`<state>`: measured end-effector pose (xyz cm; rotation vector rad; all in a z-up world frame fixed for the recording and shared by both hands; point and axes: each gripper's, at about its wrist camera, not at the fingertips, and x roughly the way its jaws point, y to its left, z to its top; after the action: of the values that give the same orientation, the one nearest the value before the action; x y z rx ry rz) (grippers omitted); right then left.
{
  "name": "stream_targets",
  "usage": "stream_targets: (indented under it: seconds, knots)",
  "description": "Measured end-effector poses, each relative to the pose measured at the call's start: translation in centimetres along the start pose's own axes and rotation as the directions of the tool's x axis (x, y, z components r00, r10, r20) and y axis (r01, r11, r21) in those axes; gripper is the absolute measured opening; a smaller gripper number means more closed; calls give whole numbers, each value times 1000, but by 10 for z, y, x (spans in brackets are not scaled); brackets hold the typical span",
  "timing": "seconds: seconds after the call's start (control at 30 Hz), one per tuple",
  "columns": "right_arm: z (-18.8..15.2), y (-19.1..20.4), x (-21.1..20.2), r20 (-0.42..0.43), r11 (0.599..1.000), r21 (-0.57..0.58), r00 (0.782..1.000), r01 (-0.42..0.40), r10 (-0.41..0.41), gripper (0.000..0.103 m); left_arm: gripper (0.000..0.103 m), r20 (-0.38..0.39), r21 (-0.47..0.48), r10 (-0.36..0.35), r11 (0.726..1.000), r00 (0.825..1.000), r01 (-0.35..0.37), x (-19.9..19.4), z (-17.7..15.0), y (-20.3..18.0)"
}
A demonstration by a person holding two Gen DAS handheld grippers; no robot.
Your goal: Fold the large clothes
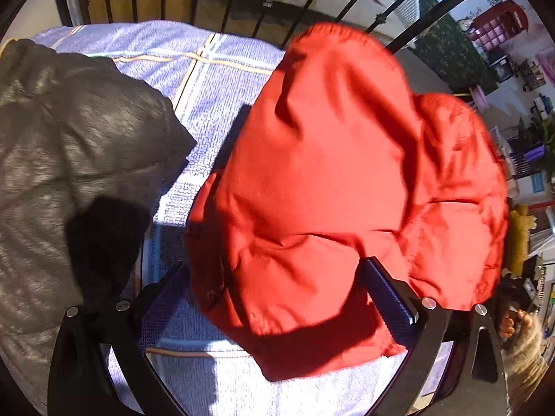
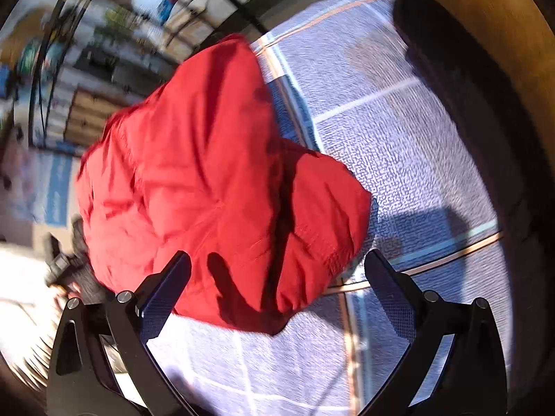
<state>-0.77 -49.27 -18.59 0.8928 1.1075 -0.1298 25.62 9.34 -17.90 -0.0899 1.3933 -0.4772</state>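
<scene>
A red puffy jacket lies bunched on a bed with a blue-and-white checked cover. My left gripper is open, its fingers spread on either side of the jacket's near edge, the fabric lying between them. In the right wrist view the same red jacket lies on the cover. My right gripper is open, with the jacket's near hem between its fingers. The right wrist view is blurred by motion.
A dark grey-black puffy jacket lies on the bed to the left of the red one. A black metal bed frame runs along the far side. A cluttered room with shelves lies beyond. A wooden surface is at the right.
</scene>
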Motion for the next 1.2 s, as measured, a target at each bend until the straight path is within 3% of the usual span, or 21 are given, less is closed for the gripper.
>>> stream_targets:
  seconds: [0.23, 0.4, 0.67, 0.73, 0.8, 0.9, 1.0, 1.2]
  knots:
    - [7, -29, 34, -11, 984, 146, 994, -105, 108, 98, 98, -16, -20, -75, 997, 997, 75, 17, 2, 12]
    - [7, -40, 56, 32, 938, 255, 972, -234, 234, 98, 99, -30, -44, -107, 993, 994, 105, 29, 10, 15]
    - [8, -36, 78, 54, 918, 307, 967, -252, 248, 98, 99, -8, -118, -126, 985, 992, 125, 52, 15, 15]
    - [6, -29, 78, 58, 922, 306, 971, -239, 233, 87, 97, -11, -123, -103, 987, 995, 101, 52, 15, 9]
    - [3, -26, 74, 78, 911, 330, 969, -246, 233, 63, 81, -13, -123, -101, 987, 995, 99, 46, 15, 2]
    - [-13, -23, 57, 119, 895, 337, 956, -294, 269, 43, 58, -18, -90, -97, 991, 995, 95, 29, 14, -9]
    - [-23, -15, 43, 135, 897, 323, 953, -301, 271, 34, 40, -12, -47, -88, 995, 996, 88, 7, 14, -22]
    - [-65, -1, 3, 174, 882, 323, 938, -343, 301, 28, 27, 105, 60, -134, 990, 985, 128, -63, 21, -68]
